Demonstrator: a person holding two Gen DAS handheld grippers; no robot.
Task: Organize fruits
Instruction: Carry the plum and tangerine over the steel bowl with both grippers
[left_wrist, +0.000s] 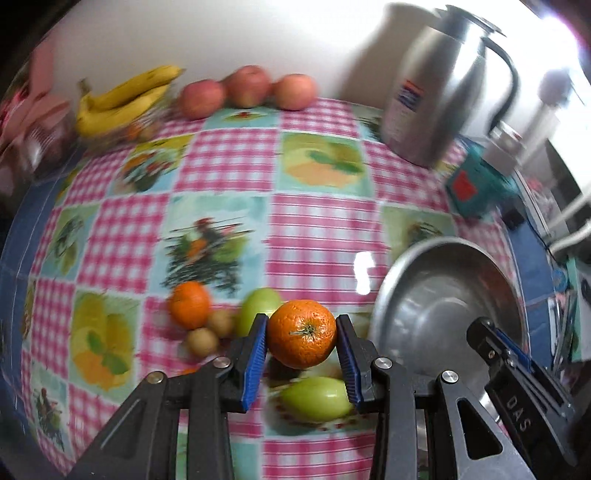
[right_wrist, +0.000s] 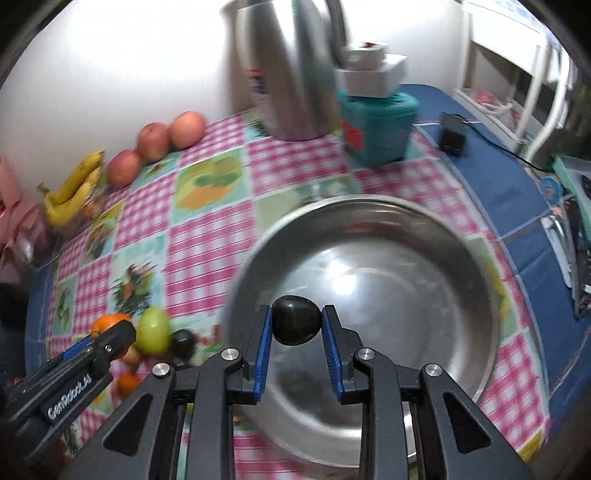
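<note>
My left gripper (left_wrist: 301, 334) is shut on an orange (left_wrist: 301, 333), held above the checked tablecloth just left of the steel bowl (left_wrist: 443, 291). My right gripper (right_wrist: 296, 325) is shut on a dark, almost black fruit (right_wrist: 295, 319), hanging over the bowl's (right_wrist: 369, 266) near left side. On the cloth under the left gripper lie a second orange (left_wrist: 189, 304), two green fruits (left_wrist: 258, 308) (left_wrist: 317, 397) and two small brown fruits (left_wrist: 210, 334). The right wrist view shows a further dark fruit (right_wrist: 183, 341) beside a green one (right_wrist: 154, 329), and the left gripper's fingers (right_wrist: 110, 341).
Bananas (left_wrist: 122, 98) and three reddish apples (left_wrist: 245, 88) line the back wall. A steel thermos jug (left_wrist: 439, 96) stands at the back right, with a teal box (right_wrist: 380, 125) and white boxes beside it. A black adapter with a cable (right_wrist: 452, 134) lies further right.
</note>
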